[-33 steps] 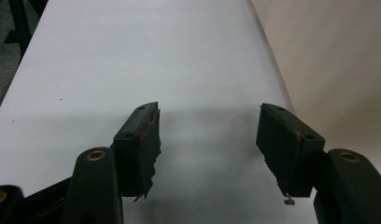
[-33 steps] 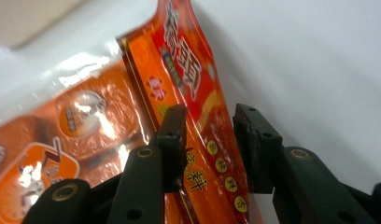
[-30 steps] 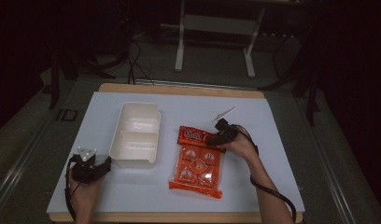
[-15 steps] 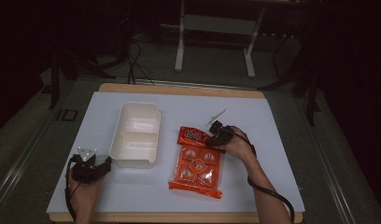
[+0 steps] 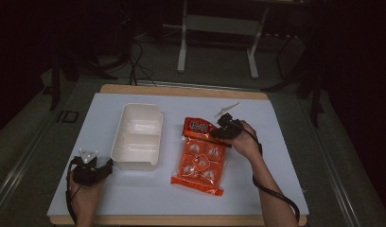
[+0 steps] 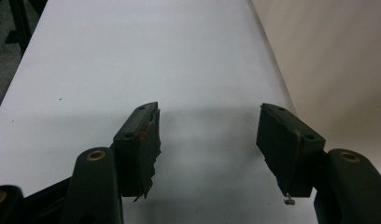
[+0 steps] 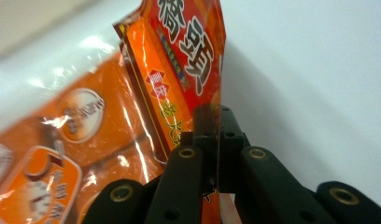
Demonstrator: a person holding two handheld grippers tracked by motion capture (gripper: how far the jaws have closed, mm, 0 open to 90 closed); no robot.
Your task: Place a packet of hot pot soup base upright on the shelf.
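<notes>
From the high view, the orange snack bag [image 5: 200, 153] lies on the table [image 5: 285, 142], just to the right of the white box [image 5: 136, 135]. The right gripper [image 5: 218, 131] is at the bag's far end. The left gripper [image 5: 106, 166] sits near the box's near left corner.

In the left gripper view, the left gripper [image 6: 207, 135] is spread wide with nothing in it. The box [image 6: 338, 56] is just beside it.

In the right gripper view, the right gripper [image 7: 215, 126] is pinched tight on the bag's [image 7: 179, 70] top edge, which stands up.

I think this is the pick-up step. Next, the bag probably needs a lift toward the box.
</notes>
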